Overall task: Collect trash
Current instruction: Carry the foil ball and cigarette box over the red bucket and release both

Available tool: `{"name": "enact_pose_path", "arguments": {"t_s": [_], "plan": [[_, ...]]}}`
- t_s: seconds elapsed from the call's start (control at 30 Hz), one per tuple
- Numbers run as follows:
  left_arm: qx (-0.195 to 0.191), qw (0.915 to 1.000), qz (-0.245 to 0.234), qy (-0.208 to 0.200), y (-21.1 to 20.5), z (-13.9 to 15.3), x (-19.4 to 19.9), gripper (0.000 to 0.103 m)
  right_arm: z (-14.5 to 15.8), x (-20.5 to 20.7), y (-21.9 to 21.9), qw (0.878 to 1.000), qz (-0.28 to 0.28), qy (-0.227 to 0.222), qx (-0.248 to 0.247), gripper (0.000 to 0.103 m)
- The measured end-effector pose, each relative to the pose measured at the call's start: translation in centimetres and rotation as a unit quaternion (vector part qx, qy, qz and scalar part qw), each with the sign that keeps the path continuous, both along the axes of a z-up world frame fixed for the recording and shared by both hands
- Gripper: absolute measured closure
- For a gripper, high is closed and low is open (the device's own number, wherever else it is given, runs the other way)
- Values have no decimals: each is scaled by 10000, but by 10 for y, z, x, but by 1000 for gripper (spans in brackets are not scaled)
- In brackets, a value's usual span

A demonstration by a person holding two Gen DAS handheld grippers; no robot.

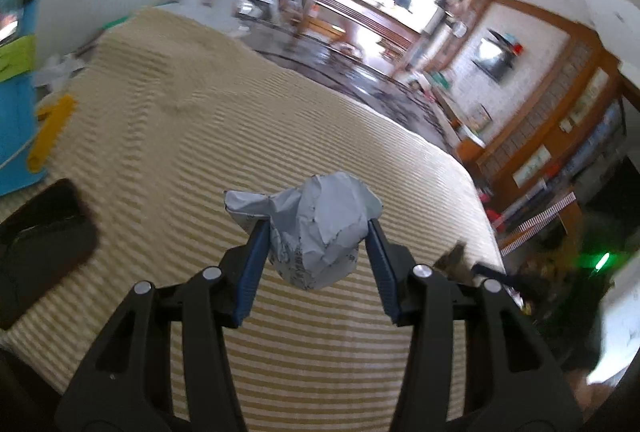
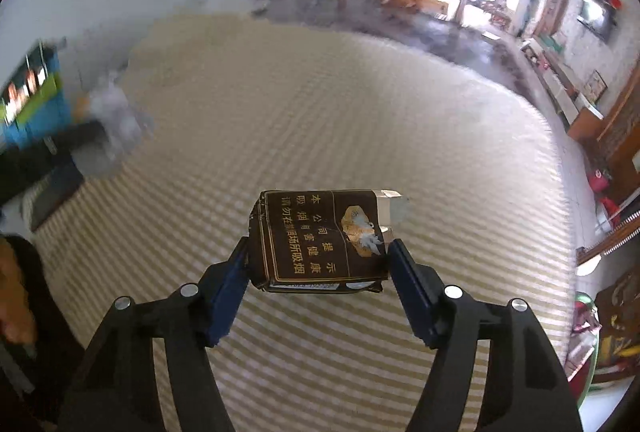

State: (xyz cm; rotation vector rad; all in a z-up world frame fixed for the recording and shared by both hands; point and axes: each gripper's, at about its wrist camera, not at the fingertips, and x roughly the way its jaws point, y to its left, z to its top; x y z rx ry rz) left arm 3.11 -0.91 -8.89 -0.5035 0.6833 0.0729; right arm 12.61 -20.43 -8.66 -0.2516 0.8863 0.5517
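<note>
Crumpled paper wad [image 1: 320, 232], boxy cigarette pack [image 2: 320, 240]

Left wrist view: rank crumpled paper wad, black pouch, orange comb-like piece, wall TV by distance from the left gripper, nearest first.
1. Crumpled paper wad: between the left gripper's fingers, pads pressing on it.
2. Black pouch: on the striped mat, near left.
3. Orange comb-like piece: farther up the mat's left edge.
4. Wall TV: far right wall, across the room.
</note>
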Motion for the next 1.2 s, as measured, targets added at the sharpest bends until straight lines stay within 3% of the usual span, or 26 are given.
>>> {"name": "enact_pose_path", "arguments": {"t_s": [0.1,0.23,0.4,0.57,0.6,0.7,0.8,0.97,1.07,1.13,1.2], "plan": [[-15,9977,-667,-70,-49,8,14,56,38,-2,-64,9970,-548,-175,509,37],[-61,9904,-1377,-109,-110,16,29,56,59,-9,-155,9857,-1393,-287,898,36],[-149,9740,-2258,-101,-187,19,51,56,55,-16,-245,9616,-2430,-274,1246,36],[12,9499,-3126,-67,-277,20,78,56,32,-29,-317,9311,-3227,-55,1698,36],[22,9485,-3168,-61,-280,19,80,56,28,-31,-328,9260,-3342,-22,1756,36],[181,9330,-3593,-24,-330,19,97,56,18,-34,-352,9149,-3571,11,1882,36],[171,9267,-3753,-15,-345,18,111,56,11,-38,-372,9038,-3774,26,2017,36],[301,9130,-4068,-7,-373,16,130,56,1,-33,-386,8960,-3910,62,2106,36],[201,9091,-4160,59,-380,13,139,54,-4,-28,-392,8931,-3959,49,2135,36],[236,9083,-4176,102,-382,9,140,48,-7,-24,-396,8883,-4044,29,2179,35],[213,9085,-4172,95,-381,5,143,29,-13,-18,-402,8834,-4100,85,2269,22]]}}
